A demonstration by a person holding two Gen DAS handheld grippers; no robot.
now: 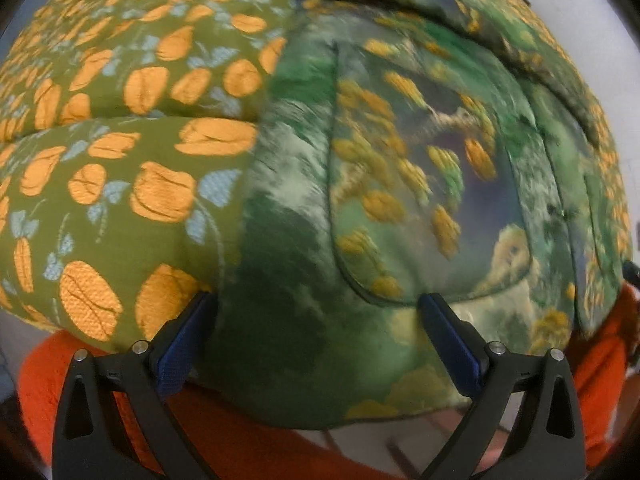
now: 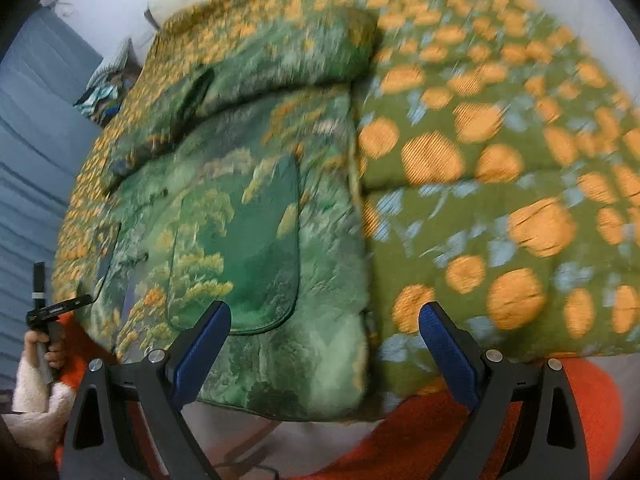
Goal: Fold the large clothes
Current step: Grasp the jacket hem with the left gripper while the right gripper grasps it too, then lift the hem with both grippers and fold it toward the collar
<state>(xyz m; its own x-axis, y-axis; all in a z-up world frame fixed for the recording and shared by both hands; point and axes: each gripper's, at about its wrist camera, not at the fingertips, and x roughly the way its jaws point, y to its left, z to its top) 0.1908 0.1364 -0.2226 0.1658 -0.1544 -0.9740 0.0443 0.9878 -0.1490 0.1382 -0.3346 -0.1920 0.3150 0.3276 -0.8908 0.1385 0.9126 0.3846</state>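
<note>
Both the left tool (image 1: 316, 306) and the right tool (image 2: 325, 316) stood open at 6 o'clock of the green jacket (image 2: 256, 216), probably to grasp its hem for folding.

Green landscape-print garment (image 1: 360, 208): sheened woven cloth; orange-flowered bedspread (image 1: 120, 128): coarse embroidered cloth; orange blanket (image 2: 420, 432): fuzzy; left hand-held gripper (image 1: 316, 344): matt black plastic.

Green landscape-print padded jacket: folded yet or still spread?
Partly folded: the green landscape-print padded jacket lies flat, one sleeve laid across its top. Both grippers open, not holding it.
</note>
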